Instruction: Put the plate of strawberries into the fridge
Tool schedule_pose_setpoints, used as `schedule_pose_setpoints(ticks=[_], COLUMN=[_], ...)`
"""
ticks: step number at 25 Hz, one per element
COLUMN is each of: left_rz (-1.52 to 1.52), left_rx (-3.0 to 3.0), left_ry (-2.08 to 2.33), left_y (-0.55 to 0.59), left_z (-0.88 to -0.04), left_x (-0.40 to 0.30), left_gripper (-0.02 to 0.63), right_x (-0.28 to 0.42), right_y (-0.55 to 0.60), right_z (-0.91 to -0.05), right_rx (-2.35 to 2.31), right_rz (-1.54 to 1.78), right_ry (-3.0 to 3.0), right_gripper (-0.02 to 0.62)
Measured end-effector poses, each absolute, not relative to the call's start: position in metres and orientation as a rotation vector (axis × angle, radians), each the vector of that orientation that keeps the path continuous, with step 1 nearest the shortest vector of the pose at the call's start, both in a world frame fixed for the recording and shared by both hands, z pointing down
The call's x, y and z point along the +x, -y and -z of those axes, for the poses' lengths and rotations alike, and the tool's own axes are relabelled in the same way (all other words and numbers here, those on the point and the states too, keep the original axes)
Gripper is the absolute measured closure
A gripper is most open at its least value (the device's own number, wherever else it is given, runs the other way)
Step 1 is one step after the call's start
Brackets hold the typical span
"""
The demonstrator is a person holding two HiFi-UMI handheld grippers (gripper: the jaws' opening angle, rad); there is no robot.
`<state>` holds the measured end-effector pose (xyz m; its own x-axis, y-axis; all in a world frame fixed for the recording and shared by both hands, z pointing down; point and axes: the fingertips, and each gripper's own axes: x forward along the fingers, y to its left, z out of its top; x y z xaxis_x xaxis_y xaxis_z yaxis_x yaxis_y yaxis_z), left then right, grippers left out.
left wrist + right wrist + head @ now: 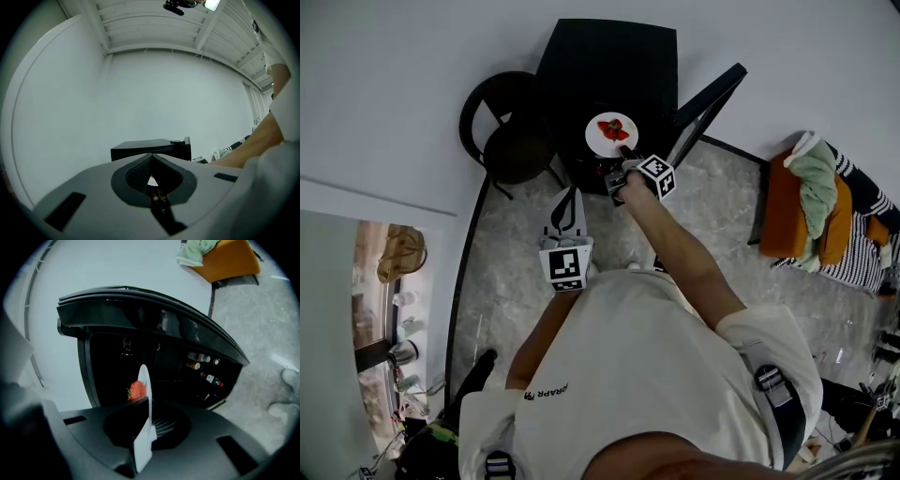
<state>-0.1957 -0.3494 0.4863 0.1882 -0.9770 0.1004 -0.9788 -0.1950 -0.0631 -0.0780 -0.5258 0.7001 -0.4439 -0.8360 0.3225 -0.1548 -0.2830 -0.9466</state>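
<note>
A white plate (598, 142) carrying strawberries (613, 128) hovers just in front of the open black fridge (602, 56). My right gripper (622, 156) is shut on the plate's near rim. In the right gripper view the plate (144, 380) shows edge-on between the jaws of the right gripper (148, 401), with a strawberry (137, 390) on its left face and the dark fridge interior (140, 352) behind. My left gripper (569, 195) hangs back near my body, shut and holding nothing. In its own view the left gripper (151, 157) points towards the fridge (150, 148).
The fridge door (708, 101) swings out to the right, with bottles (206, 372) on its shelf. A black round chair (508, 131) stands left of the fridge. An orange seat (792, 211) with clothes is at the right. The floor (511, 272) is grey marble.
</note>
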Motion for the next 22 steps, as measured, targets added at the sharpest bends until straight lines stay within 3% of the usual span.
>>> schedule_pose_setpoints(ticks=[22], left_rz=[-0.199], left_rx=[2.377], left_ry=[1.94], left_y=[0.354], left_z=[-0.501], left_x=[-0.2], left_gripper=[0.604], right_x=[-0.085], right_y=[0.549], right_z=[-0.714], right_rx=[-1.254], right_rz=[1.809], right_ry=[-1.426], right_gripper=[0.575])
